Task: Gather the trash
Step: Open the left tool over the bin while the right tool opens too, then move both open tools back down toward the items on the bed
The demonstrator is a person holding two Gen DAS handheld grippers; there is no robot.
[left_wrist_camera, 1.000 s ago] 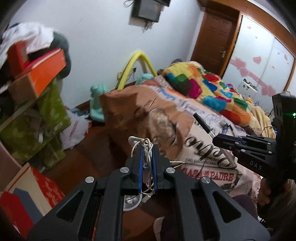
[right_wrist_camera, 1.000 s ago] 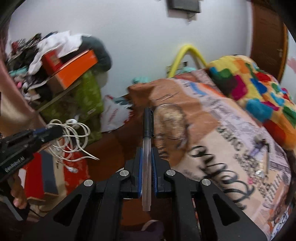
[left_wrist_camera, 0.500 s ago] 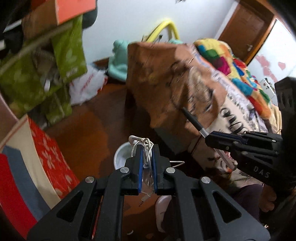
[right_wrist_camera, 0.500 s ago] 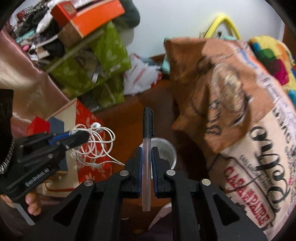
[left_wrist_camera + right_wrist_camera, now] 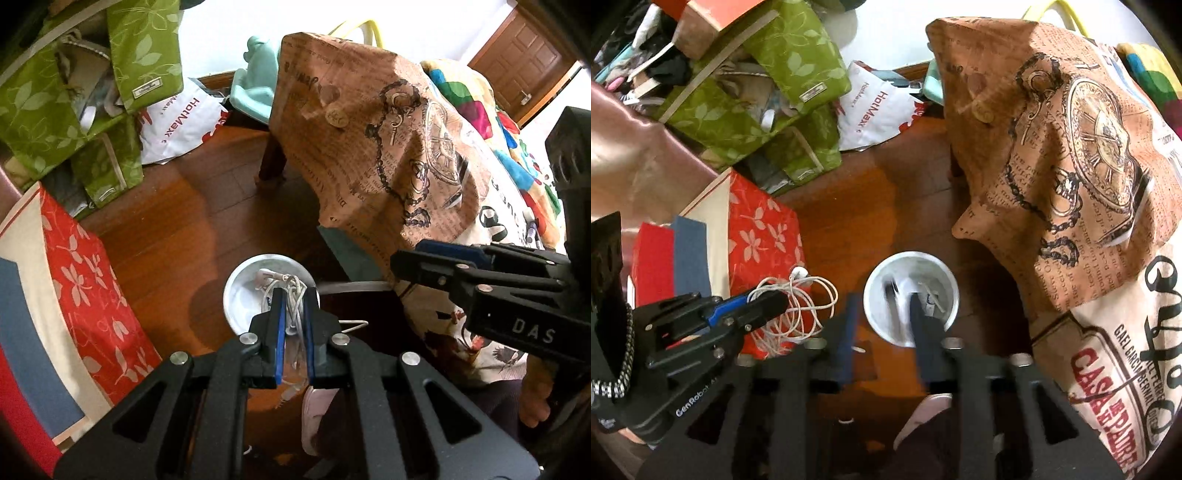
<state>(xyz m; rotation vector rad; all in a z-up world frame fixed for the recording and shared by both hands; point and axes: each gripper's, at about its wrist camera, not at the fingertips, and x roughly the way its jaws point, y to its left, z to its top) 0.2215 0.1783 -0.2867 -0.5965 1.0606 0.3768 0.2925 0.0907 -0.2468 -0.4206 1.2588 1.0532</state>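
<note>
A white round bin point(image 5: 240, 280) stands on the wooden floor beside the bed. My left gripper point(image 5: 293, 299) hangs just above it, shut on a tangle of white earphone cable point(image 5: 291, 286). In the right wrist view the left gripper point(image 5: 775, 299) sits at the left with the earphone cable point(image 5: 805, 306) looping out of it. My right gripper point(image 5: 885, 301) is over the bin point(image 5: 945, 284), its jaws opening, with nothing between them. A dark blurred pen point(image 5: 889, 290) is inside the bin. From the side, the right gripper point(image 5: 410, 258) shows at the right.
The bed with a printed brown cover point(image 5: 406, 147) overhangs the bin on the right. A red floral box point(image 5: 85, 280) stands at the left, green fabric boxes point(image 5: 44, 92) and a white plastic bag point(image 5: 181, 118) behind it. A pale slipper point(image 5: 314, 417) lies below the grippers.
Both grippers have come down over the bin and tipped further downward. The right jaws have parted, and the pen has left them and dropped into the bin.
</note>
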